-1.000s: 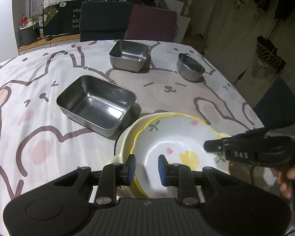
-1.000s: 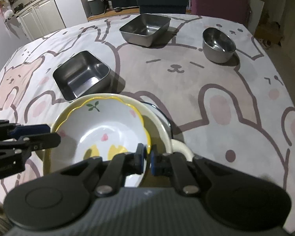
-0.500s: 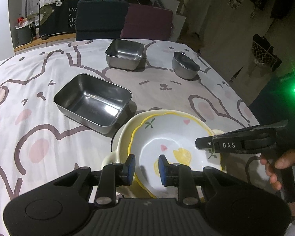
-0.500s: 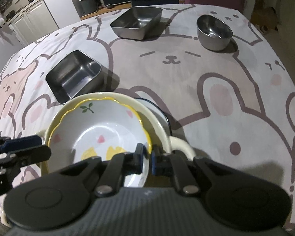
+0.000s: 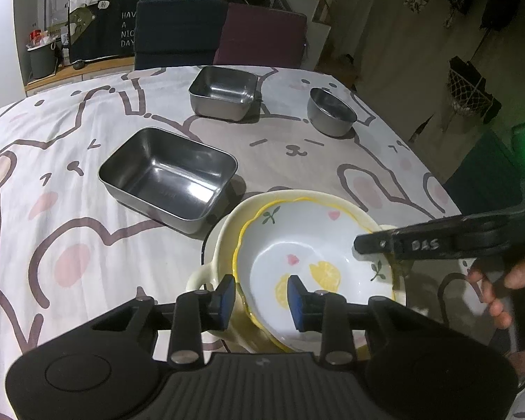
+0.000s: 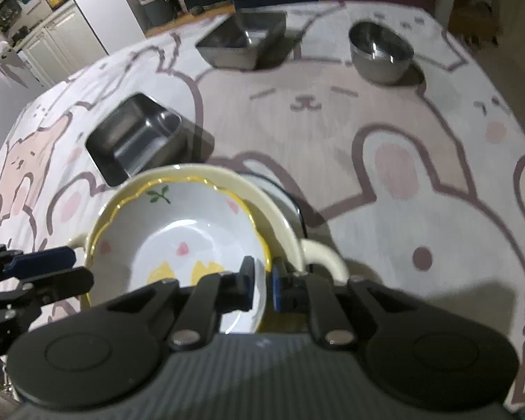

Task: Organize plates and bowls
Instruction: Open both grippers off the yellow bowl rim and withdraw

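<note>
- One table, covered by a white cloth (image 5: 70,161) printed with pink-cheeked cartoon rabbits.
- Three steel containers stand on it, well apart: one large rectangular steel tray (image 5: 168,178) near the ceramic stack, one smaller square steel tray (image 5: 223,92) farther back, and one round steel bowl (image 5: 330,112) to the right of that.
- One stack of ceramic dishes sits at the near edge. Topmost is one white scalloped bowl (image 5: 311,245) with a yellow rim, lemon slices, green sprigs and pink hearts. It is nested in one cream bowl (image 5: 224,245) with a side handle. The right wrist view shows the edge of one dark-rimmed plate (image 6: 287,199) under them.
- Two grippers, one at each side of the stack.
- Left gripper (image 5: 260,297): its two blue-padded fingers straddle the near rim of the scalloped bowl, one outside and one inside. The jaws are opening, with clear gaps to the rim, so nothing is gripped.
- Right gripper (image 6: 262,281): its fingers straddle the opposite rim of the same bowl. The gap is narrow and widening, and the pads look just off the rim.
- One hand (image 5: 500,287) is seen behind the right gripper in the left wrist view.
- Two chairs stand behind the table, one dark blue chair (image 5: 178,31) and one maroon chair (image 5: 262,38).
</note>
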